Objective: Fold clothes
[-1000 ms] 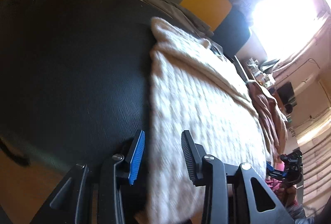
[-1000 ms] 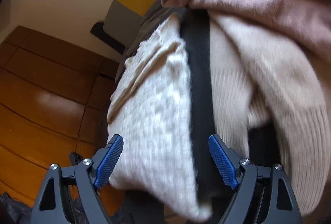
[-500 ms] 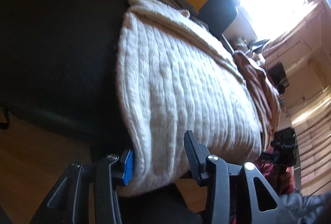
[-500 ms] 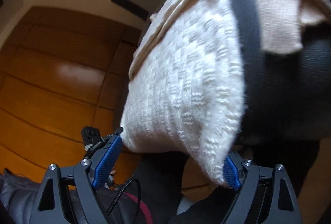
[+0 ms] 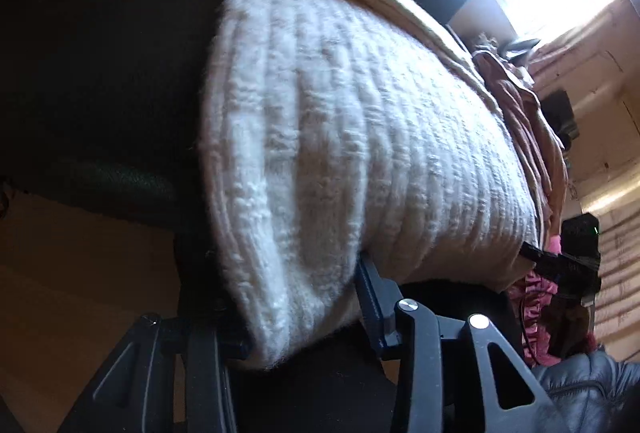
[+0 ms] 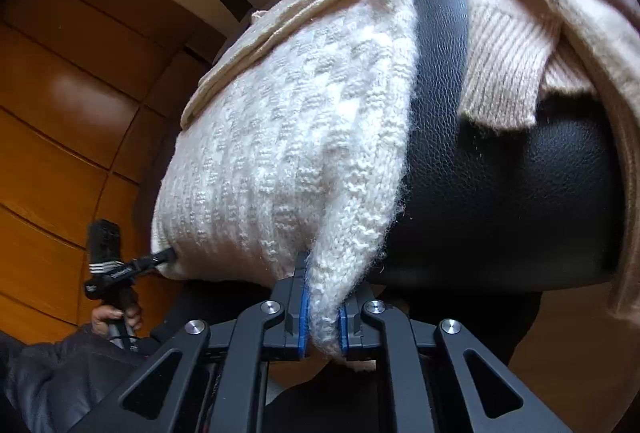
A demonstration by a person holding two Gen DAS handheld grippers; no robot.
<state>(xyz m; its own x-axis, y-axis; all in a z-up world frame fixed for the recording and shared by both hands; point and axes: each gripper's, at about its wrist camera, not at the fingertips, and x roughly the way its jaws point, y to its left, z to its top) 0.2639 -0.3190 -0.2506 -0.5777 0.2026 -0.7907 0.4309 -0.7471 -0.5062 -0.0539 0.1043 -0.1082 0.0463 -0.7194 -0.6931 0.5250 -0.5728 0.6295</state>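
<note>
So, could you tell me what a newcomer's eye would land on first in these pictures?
The chunky white knit sweater fills the middle of both views, draped over a black leather seat. Its near corners sit in the grippers: the right gripper is pinched shut on one, while the left gripper is closing around the other. A pinkish ribbed sweater lies to the upper right.

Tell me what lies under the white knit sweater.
The white knit sweater lies on a black leather seat, bare to its right. A cream garment shows at its far edge. What else it covers is hidden.
</note>
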